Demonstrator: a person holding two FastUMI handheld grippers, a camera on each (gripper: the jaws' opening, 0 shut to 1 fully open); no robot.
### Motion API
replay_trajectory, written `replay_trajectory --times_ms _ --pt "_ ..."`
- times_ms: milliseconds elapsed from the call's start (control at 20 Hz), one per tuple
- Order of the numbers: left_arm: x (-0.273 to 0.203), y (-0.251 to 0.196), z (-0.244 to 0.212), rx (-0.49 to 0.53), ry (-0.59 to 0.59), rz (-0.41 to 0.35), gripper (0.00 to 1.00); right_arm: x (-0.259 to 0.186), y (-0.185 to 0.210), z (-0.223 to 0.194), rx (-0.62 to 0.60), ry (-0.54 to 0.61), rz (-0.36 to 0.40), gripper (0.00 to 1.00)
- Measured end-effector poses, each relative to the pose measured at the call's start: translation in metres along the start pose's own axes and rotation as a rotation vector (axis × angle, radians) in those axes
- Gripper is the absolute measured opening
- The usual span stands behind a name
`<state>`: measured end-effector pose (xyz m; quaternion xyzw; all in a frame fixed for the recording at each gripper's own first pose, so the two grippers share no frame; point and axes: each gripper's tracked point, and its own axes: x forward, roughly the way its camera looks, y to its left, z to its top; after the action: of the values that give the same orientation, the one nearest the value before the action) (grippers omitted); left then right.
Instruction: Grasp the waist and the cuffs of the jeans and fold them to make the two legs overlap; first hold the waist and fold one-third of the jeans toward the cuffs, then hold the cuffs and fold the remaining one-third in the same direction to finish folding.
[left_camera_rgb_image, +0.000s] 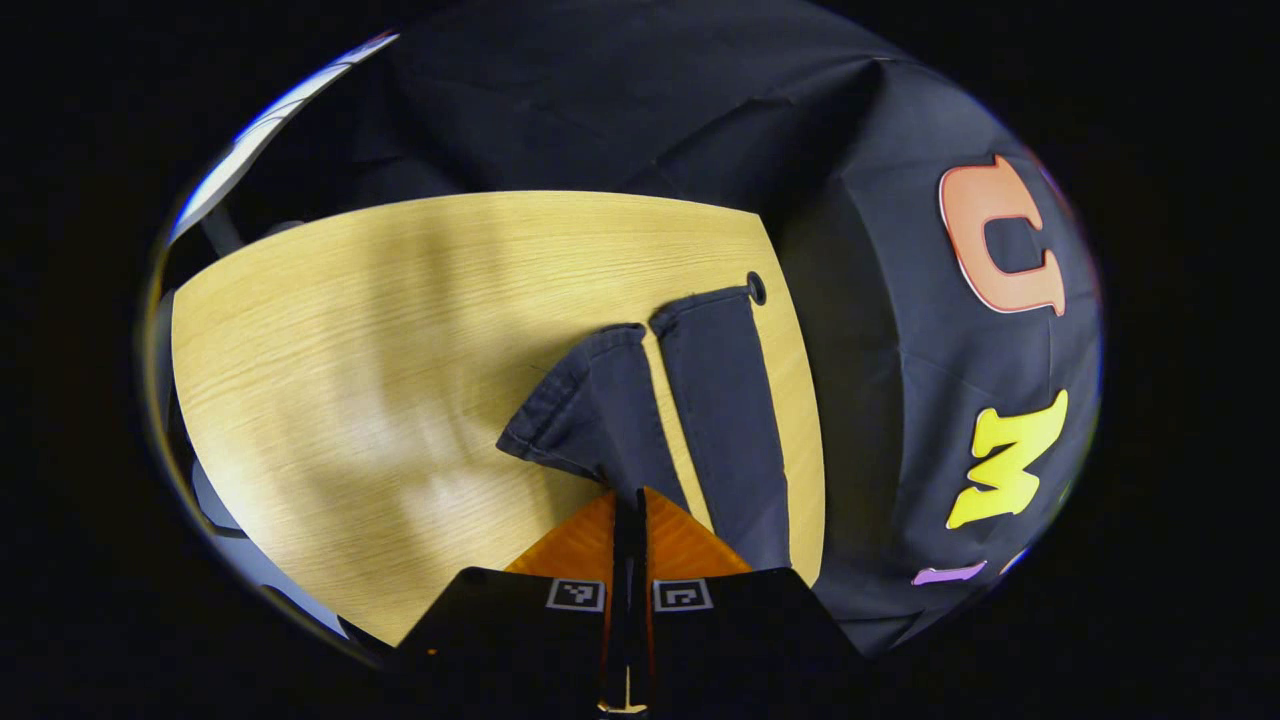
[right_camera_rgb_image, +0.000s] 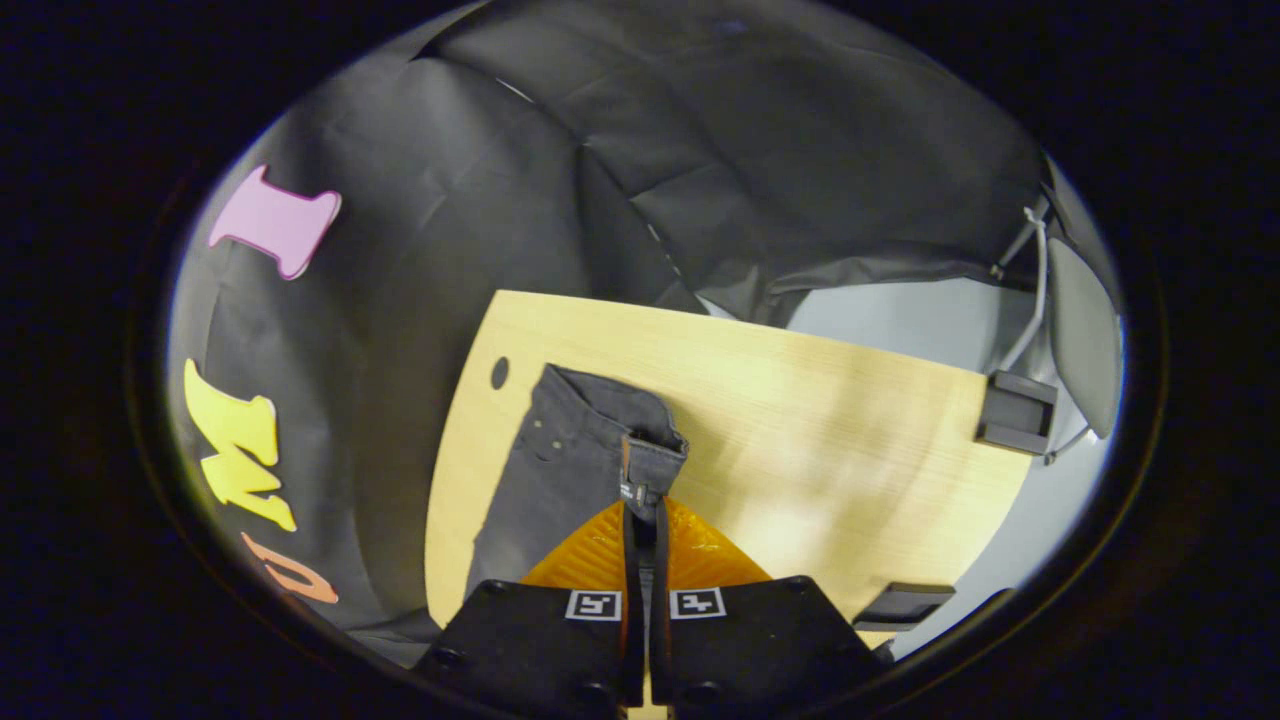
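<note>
I see both tools pinching the jeans (right_camera_rgb_image: 560, 470) on the counter (left_camera_rgb_image: 350, 350): left tool (left_camera_rgb_image: 628, 510) on a cuff (left_camera_rgb_image: 590, 400), right tool (right_camera_rgb_image: 643, 515) on the waist (right_camera_rgb_image: 650, 455). Risk: thin bites slip mid-swing, legs land skewed near the counter edge.

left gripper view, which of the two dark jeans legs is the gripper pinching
The left-hand dark denim leg, lifted and crumpled at the left gripper; the other leg lies flat along the wooden table edge.

Matt denim jeans (right_camera_rgb_image: 560, 470), smooth wood-grain table (right_camera_rgb_image: 820, 420)
</note>
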<state>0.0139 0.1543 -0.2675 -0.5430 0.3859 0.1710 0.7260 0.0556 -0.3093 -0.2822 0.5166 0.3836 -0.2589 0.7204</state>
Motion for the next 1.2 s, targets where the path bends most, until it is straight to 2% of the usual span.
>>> replay_trajectory --times_ms 350,600,800,950,1000,1100,1200 --pt "0.028 -0.067 0.041 0.081 0.041 -0.013 0.04 0.035 0.091 0.032 -0.104 0.012 0.058 0.03" --pt "0.085 -0.108 0.063 0.135 0.085 -0.012 0.04 0.087 0.132 0.048 -0.137 0.026 0.055 0.03" --pt "0.146 -0.131 0.076 0.243 0.115 -0.015 0.04 0.141 0.137 0.05 -0.164 0.038 0.042 0.03" --pt "0.189 -0.133 0.083 0.22 0.14 0.01 0.04 0.175 0.134 0.048 -0.203 0.045 0.01 0.03" --pt "0.201 -0.13 0.083 0.212 0.147 0.02 0.04 0.185 0.134 0.047 -0.212 0.046 0.0 0.0" --pt "0.216 -0.131 0.083 0.23 0.159 0.02 0.04 0.2 0.131 0.046 -0.23 0.049 -0.015 0.02" --pt "0.23 -0.123 0.08 0.258 0.165 0.052 0.04 0.206 0.133 0.045 -0.25 0.048 -0.02 0.03"
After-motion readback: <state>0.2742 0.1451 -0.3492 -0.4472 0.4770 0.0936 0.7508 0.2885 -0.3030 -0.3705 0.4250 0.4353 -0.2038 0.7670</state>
